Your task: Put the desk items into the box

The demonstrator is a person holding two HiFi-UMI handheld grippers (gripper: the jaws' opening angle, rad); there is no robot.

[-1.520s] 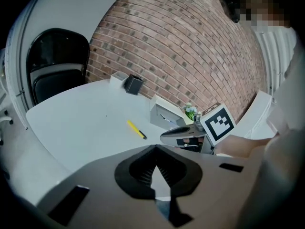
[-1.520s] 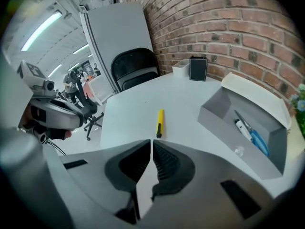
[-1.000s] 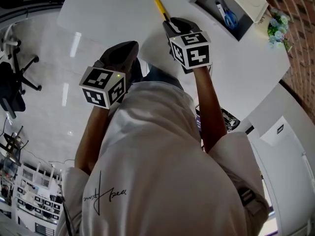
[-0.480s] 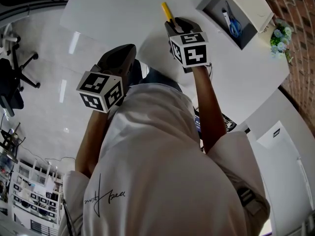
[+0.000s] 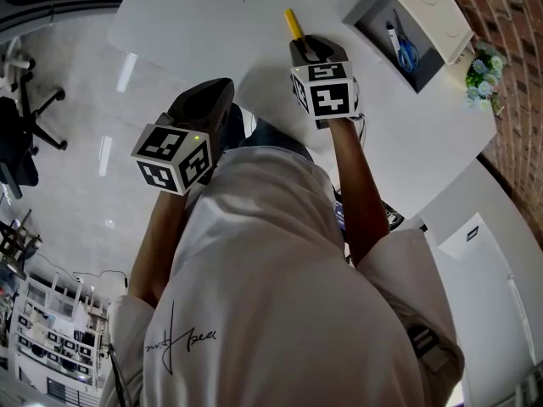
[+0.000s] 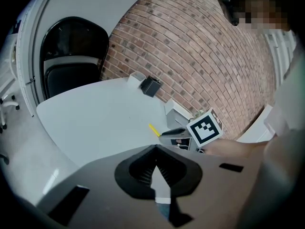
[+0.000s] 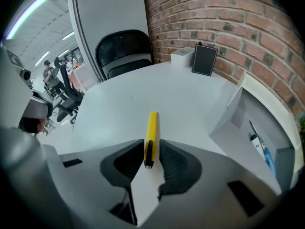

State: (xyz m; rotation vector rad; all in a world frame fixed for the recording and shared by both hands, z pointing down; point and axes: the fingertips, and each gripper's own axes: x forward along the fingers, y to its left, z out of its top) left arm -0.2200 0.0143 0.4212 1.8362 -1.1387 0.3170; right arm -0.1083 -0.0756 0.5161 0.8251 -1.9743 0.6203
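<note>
right gripper view first: my right tongs are down over the yellow pen, whose black end sits right between the two pads at lower centre of the frame. the jaws have just been easing inward a touch, but they stand apart and there's a sliver of gap beside the pen, so no squeeze on it. the pen lies flat on the white tabletop, pointing away toward the black chair at the top of the frame. over at the right edge sits the white box, open side showing, well apart from the pen, with blue-handled scissors already inside. left gripper view now: my left tongs are closed, tips together, nothing in them. in the head view they sit left of the right tongs, at centre left of the frame.
</note>
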